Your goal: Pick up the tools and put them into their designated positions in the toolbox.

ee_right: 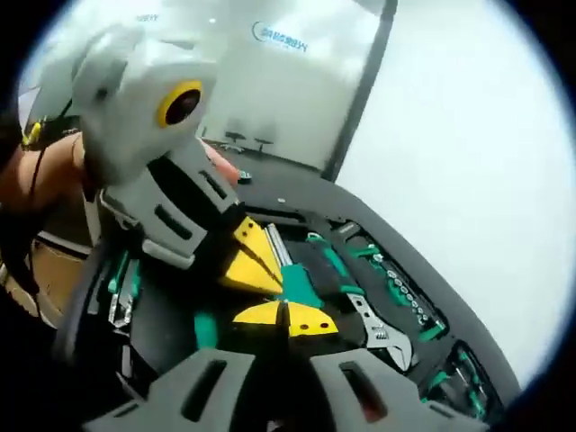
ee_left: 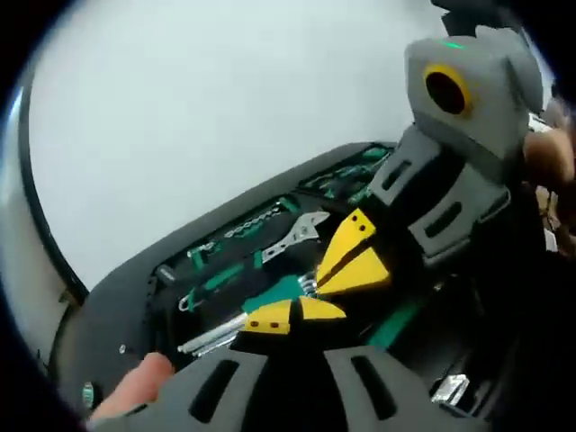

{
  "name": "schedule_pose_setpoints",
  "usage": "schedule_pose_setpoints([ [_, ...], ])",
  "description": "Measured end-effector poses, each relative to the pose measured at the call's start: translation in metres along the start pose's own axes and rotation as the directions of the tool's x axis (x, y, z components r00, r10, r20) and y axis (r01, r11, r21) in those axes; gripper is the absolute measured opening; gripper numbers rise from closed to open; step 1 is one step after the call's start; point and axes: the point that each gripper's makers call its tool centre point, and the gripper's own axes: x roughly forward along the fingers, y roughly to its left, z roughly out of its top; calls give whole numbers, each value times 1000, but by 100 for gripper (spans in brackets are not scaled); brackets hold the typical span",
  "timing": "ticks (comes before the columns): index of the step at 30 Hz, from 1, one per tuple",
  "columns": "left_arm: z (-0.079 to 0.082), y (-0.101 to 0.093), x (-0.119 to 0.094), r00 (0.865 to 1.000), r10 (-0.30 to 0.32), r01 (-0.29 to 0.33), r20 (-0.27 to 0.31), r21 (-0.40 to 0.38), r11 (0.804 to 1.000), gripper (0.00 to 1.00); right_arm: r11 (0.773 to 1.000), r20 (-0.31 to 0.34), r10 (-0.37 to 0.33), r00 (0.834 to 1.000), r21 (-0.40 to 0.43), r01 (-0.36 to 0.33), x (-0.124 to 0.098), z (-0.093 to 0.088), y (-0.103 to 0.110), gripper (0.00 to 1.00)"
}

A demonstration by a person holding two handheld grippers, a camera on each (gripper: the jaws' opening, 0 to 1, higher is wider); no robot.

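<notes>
The toolbox [ee_left: 117, 297] lies open on a pale tabletop [ee_left: 198, 108], and most of its slots already look filled. In the left gripper view an adjustable wrench [ee_left: 301, 229] sits in its recess near the middle of the toolbox, with a socket rail [ee_left: 247, 220] just beyond it and green-handled tools [ee_left: 216, 279] beside it; the right gripper view shows the same wrench [ee_right: 382, 333] and rail [ee_right: 400, 288] seated toward the toolbox's far edge.

Both grippers meet over the middle of the toolbox on one item — a bundle of hex keys [ee_left: 216, 335] in a green holder [ee_left: 274, 290]. The left gripper [ee_left: 292, 315] has its yellow fingers [ee_left: 270, 317] drawn together at the holder's edge, seemingly pinching it. The right gripper [ee_left: 351, 261] comes in from the other side, its fingers [ee_left: 360, 270] closed to a point against the same holder. From the right gripper view the picture agrees: the right gripper [ee_right: 286, 317] is pressed shut at the green holder [ee_right: 295, 283], and the left gripper [ee_right: 247, 256] wedges in just beside it. Whether either pair truly clamps the holder or only touches it cannot be told.

The judgement is that the task is well along — the hex keys are being seated near the toolbox centre, not yet released. A person's finger [ee_left: 135, 382] rests by the toolbox's near rim.
</notes>
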Motion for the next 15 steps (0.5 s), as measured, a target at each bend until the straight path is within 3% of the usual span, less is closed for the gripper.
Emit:
schedule_pose_setpoints([
  [1, 5, 2, 1, 1000, 4, -5, 30, 18, 1000, 0, 999, 45, -49, 998, -6, 49, 2, 7, -10, 0],
  [4, 6, 6, 2, 1000, 13, -13, 24, 21, 1000, 0, 999, -4, -3, 1000, 46, 3, -6, 5, -7, 0],
  [5, 7, 7, 2, 1000, 16, -17, 21, 16, 1000, 0, 995, 34, -9, 999, 104, 5, -10, 11, -12, 0],
  [7, 7, 10, -1, 1000, 22, -22, 15, -21, 1000, 0, 949, 124, -73, 990, 314, 30, -22, 34, -32, 0],
  [8, 4, 9, -6, 1000, -11, 10, -7, -88, 996, 0, 928, 144, -105, 984, 370, 45, -19, 43, -49, 0],
  [9, 0, 15, -10, 999, -25, 21, -31, -123, 992, 0, 950, 106, -57, 993, 311, 21, -14, 42, -44, 0],
  [10, -10, 38, -20, 996, 48, -64, -75, -225, 972, 0, 976, 63, -3, 998, 220, -11, -2, 43, -35, 0],
  [11, -8, 48, -25, 996, 72, -83, -52, -231, 969, 0, 980, 35, 42, 999, 193, -48, 6, 42, -27, 0],
  [12, -4, 55, -29, 997, 79, -79, -11, -226, 971, 0, 978, -40, 108, 993, 184, -99, 17, 34, -17, 0],
  [13, 0, 56, -29, 997, 73, -65, 22, -242, 968, 0, 982, -56, 105, 993, 166, -95, 24, 36, -16, 0],
  [14, -6, 54, -29, 998, 67, -67, -11, -234, 970, 0, 983, -68, 114, 991, 149, -103, 29, 36, -14, 0],
  [15, -12, 53, -29, 997, 64, -73, -53, -198, 977, 0, 978, -142, 165, 976, 154, -143, 29, 28, -3, 0],
])
